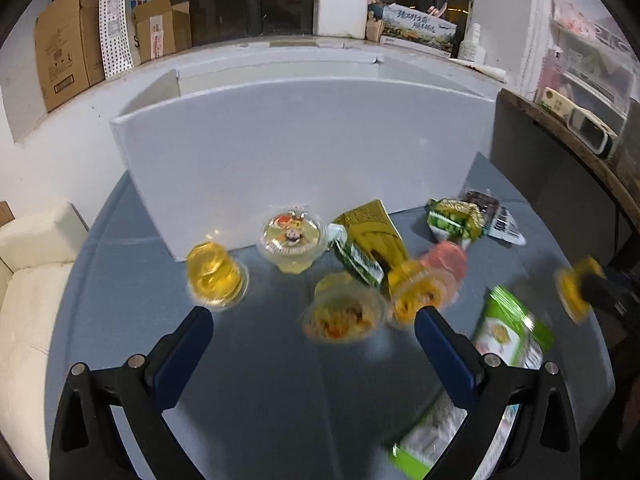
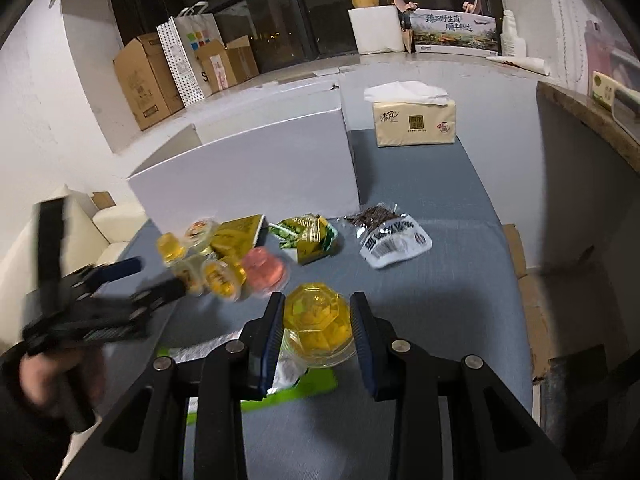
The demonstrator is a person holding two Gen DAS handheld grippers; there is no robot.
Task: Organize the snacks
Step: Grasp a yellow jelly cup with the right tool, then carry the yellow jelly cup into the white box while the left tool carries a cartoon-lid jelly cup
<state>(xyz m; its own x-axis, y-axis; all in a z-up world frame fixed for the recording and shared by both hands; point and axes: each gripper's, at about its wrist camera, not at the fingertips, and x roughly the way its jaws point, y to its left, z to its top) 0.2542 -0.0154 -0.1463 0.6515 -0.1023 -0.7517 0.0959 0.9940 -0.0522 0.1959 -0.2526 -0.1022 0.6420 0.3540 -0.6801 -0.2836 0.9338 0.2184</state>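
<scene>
Several snacks lie on the blue-grey table (image 1: 260, 400) in front of a white box (image 1: 304, 152). My left gripper (image 1: 314, 318) is open and hovers low over the table. Just ahead of its fingertips stands a blurred orange-filled jelly cup (image 1: 342, 316), untouched. A yellow jelly cup (image 1: 216, 274) lies to its left, and a clear cup with a cartoon lid (image 1: 291, 240) stands by the box. My right gripper (image 2: 318, 308) is shut on a yellow jelly cup (image 2: 318, 324), lifted above a green bag (image 2: 304, 388). The left gripper (image 2: 152, 278) appears blurred at the left of the right wrist view.
A gold packet (image 1: 372, 236), pink cup (image 1: 448, 262), green packets (image 2: 308, 236) and a dark printed packet (image 2: 392, 236) lie mid-table. A tissue pack (image 2: 416, 120) stands at the back right. A cream sofa (image 1: 28, 280) is on the left, a dark wooden shelf (image 1: 560, 132) on the right.
</scene>
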